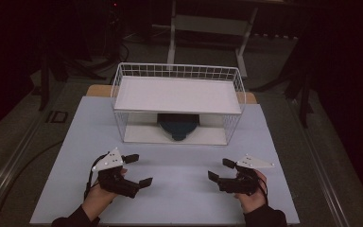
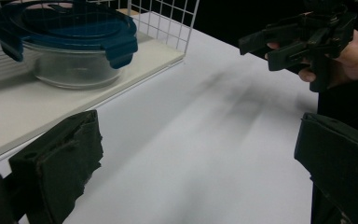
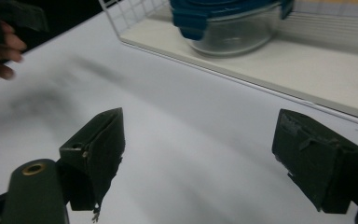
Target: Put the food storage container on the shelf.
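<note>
Your left gripper (image 1: 134, 169) and right gripper (image 1: 221, 170) hover with fingers spread, empty. The glass container (image 2: 72, 49) sits on the wire rack (image 1: 177, 71)'s lower shelf: likely heavy, slippery, breakable. Grip its blue lid (image 3: 214, 11) clips.

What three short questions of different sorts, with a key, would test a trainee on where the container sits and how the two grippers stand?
1. True or false: the glass container sits on the top shelf of the wire rack.
2. Multiple choice: the container's lid is A red, B blue, C white.
3. Fill in: the left gripper and right gripper both have their jaws ____.

Key: 1 false, it sits on the lower shelf; 2 B; 3 open.
</note>
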Demonstrator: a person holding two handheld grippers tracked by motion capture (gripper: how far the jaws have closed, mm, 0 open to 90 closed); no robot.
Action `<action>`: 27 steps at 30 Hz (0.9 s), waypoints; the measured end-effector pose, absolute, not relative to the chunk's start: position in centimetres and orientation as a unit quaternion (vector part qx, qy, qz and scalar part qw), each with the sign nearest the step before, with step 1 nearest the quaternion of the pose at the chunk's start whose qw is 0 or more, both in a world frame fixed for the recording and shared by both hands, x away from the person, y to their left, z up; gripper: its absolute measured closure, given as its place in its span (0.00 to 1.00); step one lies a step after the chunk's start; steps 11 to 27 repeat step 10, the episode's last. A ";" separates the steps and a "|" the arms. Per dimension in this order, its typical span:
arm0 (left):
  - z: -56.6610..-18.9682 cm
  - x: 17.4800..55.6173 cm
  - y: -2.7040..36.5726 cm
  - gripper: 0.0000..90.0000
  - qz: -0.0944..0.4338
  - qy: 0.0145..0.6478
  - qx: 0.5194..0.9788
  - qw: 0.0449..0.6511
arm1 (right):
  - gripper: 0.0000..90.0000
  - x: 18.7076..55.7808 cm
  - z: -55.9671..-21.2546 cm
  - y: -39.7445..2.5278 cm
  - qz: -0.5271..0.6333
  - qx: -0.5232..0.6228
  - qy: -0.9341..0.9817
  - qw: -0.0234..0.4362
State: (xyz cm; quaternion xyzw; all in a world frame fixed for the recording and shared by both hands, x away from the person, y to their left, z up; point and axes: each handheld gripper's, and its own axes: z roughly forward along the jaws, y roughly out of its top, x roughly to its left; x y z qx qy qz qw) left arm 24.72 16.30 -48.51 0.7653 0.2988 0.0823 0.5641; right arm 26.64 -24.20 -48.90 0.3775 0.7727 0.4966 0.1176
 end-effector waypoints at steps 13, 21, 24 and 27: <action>-48.7 24.6 15.8 0.01 0.082 0.287 0.770 0.564 | 0.19 26.9 -49.6 -24.8 0.490 0.381 0.775 0.122; -48.7 24.6 15.8 0.01 0.082 0.287 0.770 0.564 | 0.19 26.9 -49.6 -24.8 0.490 0.381 0.775 0.122; -48.7 24.6 15.8 0.01 0.082 0.287 0.770 0.564 | 0.19 26.9 -49.6 -24.8 0.490 0.381 0.775 0.122; -48.7 24.6 15.8 0.01 0.082 0.287 0.770 0.564 | 0.19 26.9 -49.6 -24.8 0.490 0.381 0.775 0.122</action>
